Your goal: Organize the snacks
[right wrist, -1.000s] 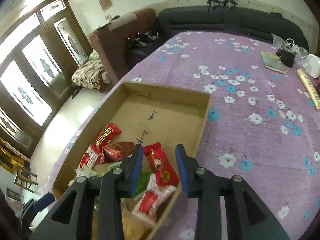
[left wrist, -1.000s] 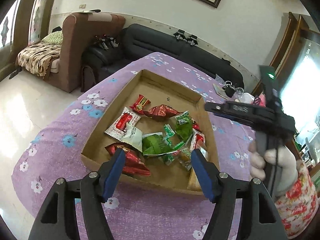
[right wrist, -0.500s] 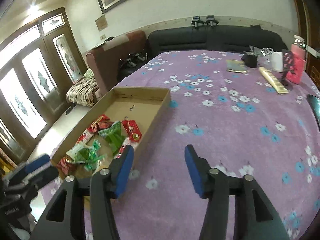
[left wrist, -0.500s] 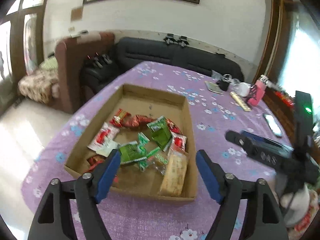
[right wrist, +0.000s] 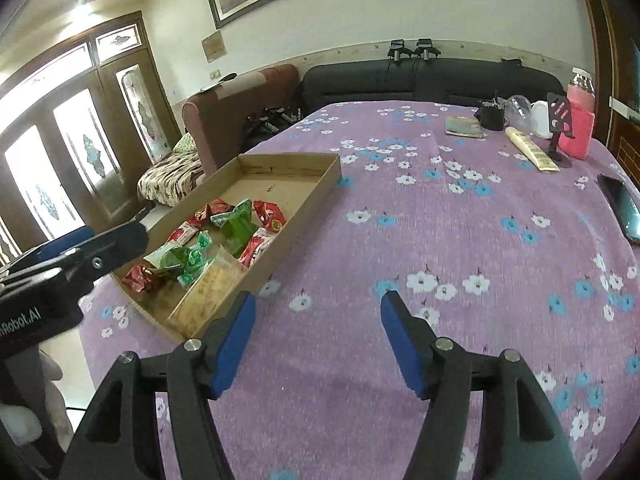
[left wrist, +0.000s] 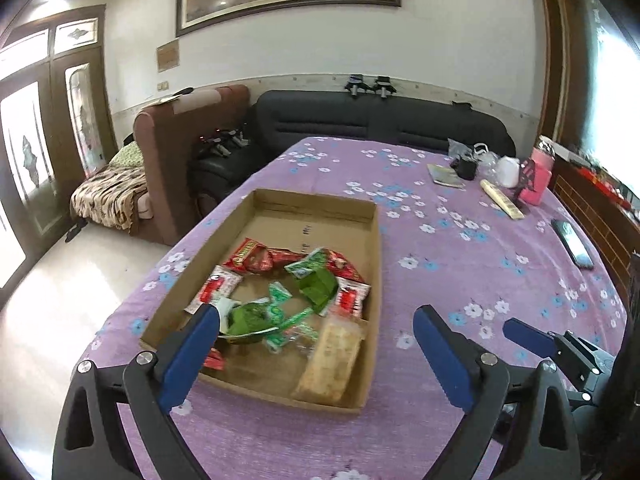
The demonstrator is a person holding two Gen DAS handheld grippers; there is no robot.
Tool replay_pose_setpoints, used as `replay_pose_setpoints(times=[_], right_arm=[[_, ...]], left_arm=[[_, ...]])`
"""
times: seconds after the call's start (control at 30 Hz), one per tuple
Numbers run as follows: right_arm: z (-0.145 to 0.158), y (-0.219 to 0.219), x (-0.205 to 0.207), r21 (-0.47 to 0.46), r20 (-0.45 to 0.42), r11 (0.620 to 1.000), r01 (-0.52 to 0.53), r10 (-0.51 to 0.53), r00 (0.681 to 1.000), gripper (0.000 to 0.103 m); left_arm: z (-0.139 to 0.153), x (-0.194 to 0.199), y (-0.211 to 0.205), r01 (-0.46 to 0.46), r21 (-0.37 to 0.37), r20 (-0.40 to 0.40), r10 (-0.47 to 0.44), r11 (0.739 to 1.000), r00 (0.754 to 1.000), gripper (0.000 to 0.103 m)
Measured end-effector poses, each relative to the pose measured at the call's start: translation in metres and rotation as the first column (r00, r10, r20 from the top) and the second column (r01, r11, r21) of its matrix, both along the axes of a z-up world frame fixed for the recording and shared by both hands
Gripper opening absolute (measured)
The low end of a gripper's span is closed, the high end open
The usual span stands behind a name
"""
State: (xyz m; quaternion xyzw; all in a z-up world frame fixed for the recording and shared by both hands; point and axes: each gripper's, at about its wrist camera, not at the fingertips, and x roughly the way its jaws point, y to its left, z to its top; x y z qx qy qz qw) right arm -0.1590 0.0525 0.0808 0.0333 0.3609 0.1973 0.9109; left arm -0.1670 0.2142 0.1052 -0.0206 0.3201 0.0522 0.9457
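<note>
Left tool (left wrist: 316,340) wide open, holds nothing | right tool (right wrist: 316,332) wide open, holds nothing | snacks (left wrist: 280,288) in box (left wrist: 372,264) ahead of left tool | risk: a low tool may bump the box wall and spill.

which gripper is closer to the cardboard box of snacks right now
Left. The left gripper hangs open over the near end of the cardboard box; the right gripper is open over bare tablecloth beside it.

Right gripper (right wrist: 316,312): jaws wide apart, empty, above the purple floral tabletop (right wrist: 460,240). Cardboard box (right wrist: 316,192) at left holds red and green snacks (right wrist: 236,228) and a tan packet (right wrist: 212,288). Left gripper (right wrist: 88,248) at left edge, state unclear. Phone (right wrist: 624,208) at right.
</note>
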Motion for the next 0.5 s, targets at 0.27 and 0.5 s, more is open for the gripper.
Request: replay_pose_setpoints(times=[0.27,0.5], right_arm=[[-0.001,-0.001,-0.005,-0.005,0.002,1.000,-0.002,0.002,1.000,0.066],[-0.003,0.002,-0.008,-0.021,0.000,1.000,-0.011,0.011,1.000,0.066]], left_arm=[[-0.006,0.004,-0.019,0.038,0.024,-0.029,-0.038,0.999,0.999,0.099],[-0.005,0.002,-0.018,0.034,0.013,-0.017,-0.034,0.999,0.999,0.099]])
